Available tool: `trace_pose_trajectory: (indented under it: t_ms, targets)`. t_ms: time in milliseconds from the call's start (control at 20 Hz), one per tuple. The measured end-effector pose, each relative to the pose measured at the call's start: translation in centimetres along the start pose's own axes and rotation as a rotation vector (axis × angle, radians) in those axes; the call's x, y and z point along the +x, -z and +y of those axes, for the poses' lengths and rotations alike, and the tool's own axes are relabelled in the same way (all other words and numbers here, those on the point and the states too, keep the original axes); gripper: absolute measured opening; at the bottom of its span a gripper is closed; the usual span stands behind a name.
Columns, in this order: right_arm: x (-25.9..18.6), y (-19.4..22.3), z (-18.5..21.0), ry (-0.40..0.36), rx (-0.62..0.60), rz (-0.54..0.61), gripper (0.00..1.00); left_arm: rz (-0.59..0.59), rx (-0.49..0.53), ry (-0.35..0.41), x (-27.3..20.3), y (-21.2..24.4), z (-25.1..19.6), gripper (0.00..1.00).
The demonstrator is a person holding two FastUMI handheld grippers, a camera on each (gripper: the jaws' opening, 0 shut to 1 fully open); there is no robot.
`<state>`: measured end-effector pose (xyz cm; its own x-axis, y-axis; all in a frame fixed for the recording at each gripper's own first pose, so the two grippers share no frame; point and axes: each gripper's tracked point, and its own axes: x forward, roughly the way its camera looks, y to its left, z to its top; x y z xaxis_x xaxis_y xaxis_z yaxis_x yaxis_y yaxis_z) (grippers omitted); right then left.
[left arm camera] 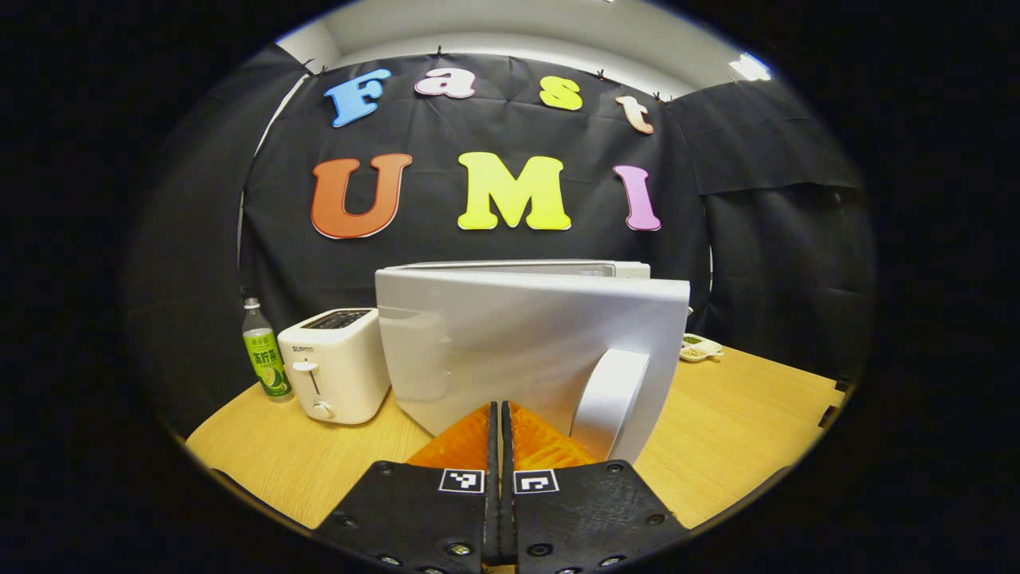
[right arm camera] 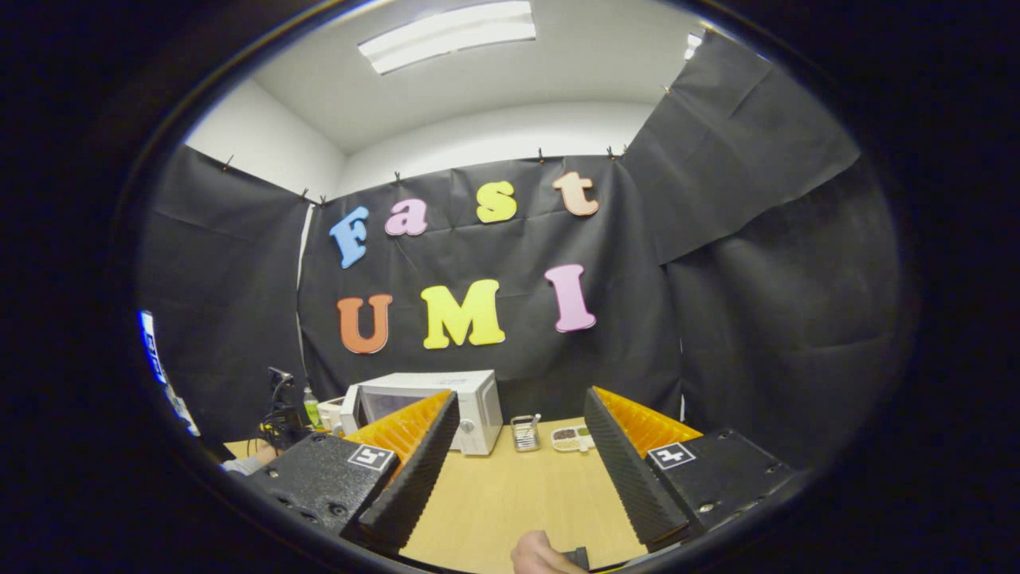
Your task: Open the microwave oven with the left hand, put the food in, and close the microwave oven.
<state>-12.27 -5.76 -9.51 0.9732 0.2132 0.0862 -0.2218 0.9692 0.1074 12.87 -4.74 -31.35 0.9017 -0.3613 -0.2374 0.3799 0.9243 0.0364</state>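
Microwave door [left arm camera: 526,343] is swinging open toward the left hand-held gripper [left arm camera: 500,422], hiding the oven cavity; its fingers are pressed together, empty, at 6 o'clock near the handle [left arm camera: 610,399]. Right hand-held gripper [right arm camera: 514,434] is gaping wide, holding nothing, the microwave [right arm camera: 446,399] sitting beyond at 11 o'clock. Food is too small to identify. Wooden tabletop [left arm camera: 733,430] is carrying a toaster [left arm camera: 335,363] and bottle [left arm camera: 263,359].

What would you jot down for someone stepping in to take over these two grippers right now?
Left gripper: shut, empty, beside the curved white door handle.
Right gripper: open, empty, held back over the wooden table.
White microwave oven: its door is swung partly open.
Small white dish of food: on the table, right of the oven.
Left: open the door fully, load the dish, close it.
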Motion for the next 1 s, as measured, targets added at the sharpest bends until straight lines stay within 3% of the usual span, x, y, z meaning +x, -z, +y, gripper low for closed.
trace_pose_trajectory:
  t_ms: [50,100,200,250,300,450,500,550,600,650,900,950,1000]
  targets:
    - [0.0,0.0,0.1,-0.001,0.000,0.003,0.91,0.003,-0.009,0.024,0.2,-0.3,-1.0,0.00]
    - [0.2,0.2,0.0,0.000,-0.002,0.009,1.00,-0.006,-0.005,0.040,0.9,-0.7,-2.0,0.00]
    - [0.2,0.0,0.1,0.001,-0.008,0.011,1.00,-0.016,0.015,0.056,2.2,-1.3,-3.4,0.00]
    - [0.3,-0.1,0.2,-0.003,-0.008,0.012,0.91,-0.010,0.015,0.056,3.1,-1.3,-4.0,0.00]
    - [0.4,0.0,0.4,-0.008,-0.009,0.015,1.00,-0.002,0.006,0.061,4.1,-1.3,-4.5,0.00]
    - [0.6,0.0,0.8,-0.024,-0.015,0.018,1.00,0.006,-0.038,0.084,7.0,-1.7,-6.3,0.00]
    - [0.8,-0.2,0.9,-0.029,-0.016,0.015,0.91,0.004,-0.051,0.080,8.0,-1.9,-6.5,0.00]
    - [1.0,-0.2,0.9,-0.033,-0.020,0.017,1.00,0.000,-0.063,0.071,9.1,-2.3,-6.7,0.00]
    - [1.2,-0.1,0.9,-0.037,-0.027,0.019,1.00,-0.003,-0.078,0.067,10.1,-2.4,-7.0,0.00]
    - [1.3,-0.2,0.9,-0.039,-0.032,0.020,0.91,-0.010,-0.090,0.067,11.0,-2.8,-7.5,0.00]
    - [2.3,0.2,0.4,-0.042,-0.039,0.027,0.91,-0.016,-0.128,0.029,15.1,-3.0,-8.0,0.00]
    - [2.6,0.4,0.4,-0.046,-0.036,0.030,1.00,-0.011,-0.139,0.026,15.7,-3.0,-8.2,0.00]
    - [2.9,0.6,0.2,-0.048,-0.033,0.035,0.91,-0.008,-0.141,0.020,16.4,-2.9,-8.3,0.00]
